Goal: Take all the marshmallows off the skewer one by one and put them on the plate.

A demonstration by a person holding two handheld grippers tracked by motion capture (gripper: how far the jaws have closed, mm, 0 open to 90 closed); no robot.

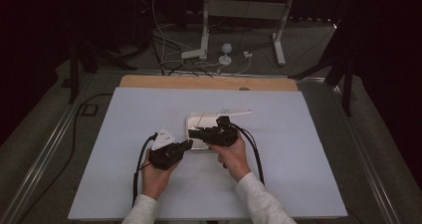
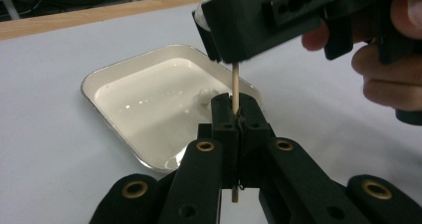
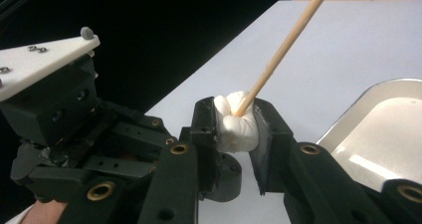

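A thin wooden skewer [image 2: 235,79] stands upright, with my left gripper [image 2: 238,107] shut on its lower part. A white marshmallow [image 3: 238,129] sits on the skewer [image 3: 283,50], and my right gripper [image 3: 234,115] is shut on it from both sides. From above, the left gripper [image 1: 187,144] and right gripper [image 1: 193,133] meet tip to tip at the near left corner of a shallow white tray [image 1: 190,117]. The tray [image 2: 99,79] lies just behind the left jaws, with a small white lump [image 2: 204,95] in it.
The tray rests on a pale board [image 1: 288,154] that covers the table, with a wooden strip [image 1: 209,82] along its far edge. Cables and a white stand's legs [image 1: 278,50] lie on the floor beyond. Both forearms come in from the near edge.
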